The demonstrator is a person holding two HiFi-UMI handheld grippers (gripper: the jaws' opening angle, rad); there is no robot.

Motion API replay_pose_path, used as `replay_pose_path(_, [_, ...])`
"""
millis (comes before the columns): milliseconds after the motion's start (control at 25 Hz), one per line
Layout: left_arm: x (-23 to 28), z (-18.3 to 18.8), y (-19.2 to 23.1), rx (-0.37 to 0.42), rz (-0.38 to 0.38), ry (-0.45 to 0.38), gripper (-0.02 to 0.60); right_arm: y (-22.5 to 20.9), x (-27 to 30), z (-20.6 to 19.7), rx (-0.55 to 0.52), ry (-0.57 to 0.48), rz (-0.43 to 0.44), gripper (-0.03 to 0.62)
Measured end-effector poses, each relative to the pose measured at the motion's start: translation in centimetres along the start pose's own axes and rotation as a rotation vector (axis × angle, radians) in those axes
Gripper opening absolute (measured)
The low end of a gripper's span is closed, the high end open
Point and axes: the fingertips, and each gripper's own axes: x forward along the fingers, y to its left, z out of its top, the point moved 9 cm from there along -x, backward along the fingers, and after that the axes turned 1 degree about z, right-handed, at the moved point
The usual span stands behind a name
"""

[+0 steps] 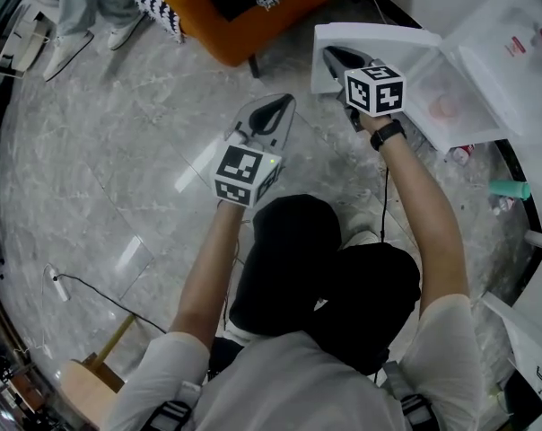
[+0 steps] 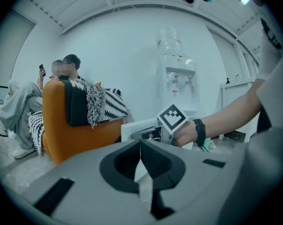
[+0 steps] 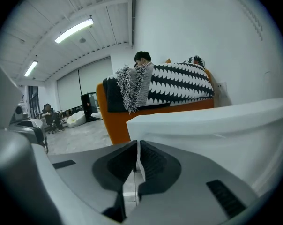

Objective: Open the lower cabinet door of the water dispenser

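White lower cabinet door (image 1: pixel 371 38) of the water dispenser (image 1: pixel 509 57) stands swung out from the cabinet. In the head view its long top edge runs left from the dispenser toward the orange sofa (image 1: pixel 240 27), with the free end at the left. Right gripper (image 1: pixel 336 59) is the nearer one, just beside the door's near face by that free end; contact can't be told. In the right gripper view its jaws are pressed together with nothing between them, and the door's edge (image 3: pixel 216 123) runs off to the right just behind them. Left gripper (image 1: pixel 280 106) hangs well apart over the marble floor (image 1: pixel 118 151), jaws also together and empty. Judgement: the door looks mostly open, and any further swing means nudging the free end, not clamping it. Open floor lies to the left, but the sofa sits near the free edge and limits travel.
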Motion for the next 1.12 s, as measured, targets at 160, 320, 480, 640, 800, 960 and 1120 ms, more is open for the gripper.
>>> replay_pose_path(160, [0.1,0.8,0.5,-0.032,0.026,-0.016,0.012,-0.8,1.5,0.8,-0.021,-0.010,-0.017,0.025])
replay_pose_path(320, [0.1,1.6,0.5,-0.034,0.040,-0.027,0.012,-1.9,3.0,1.4,-0.013,-0.017,-0.040,0.022])
replay_pose_path(480, [0.1,1.9,0.7,-0.043,0.049,-0.031,0.012,-2.4,3.3,1.7,-0.025,-0.030,-0.049,0.011])
replay_pose_path(640, [0.6,2.1,1.0,-0.063,0.048,-0.040,0.012,-2.3,3.1,1.5,-0.048,-0.035,-0.029,0.011])
replay_pose_path(800, [1.8,2.9,0.6,-0.054,0.024,-0.045,0.012,-2.0,2.1,1.8,-0.092,-0.004,-0.039,0.012])
replay_pose_path(960, [3.7,3.6,-0.6,-0.038,-0.026,-0.049,0.012,-2.9,-1.9,1.5,-0.060,-0.037,-0.071,0.012])
replay_pose_path(1120, [7.1,4.4,-2.7,-0.053,-0.097,-0.040,0.012,-4.0,-8.4,1.0,-0.045,-0.067,-0.128,0.012])
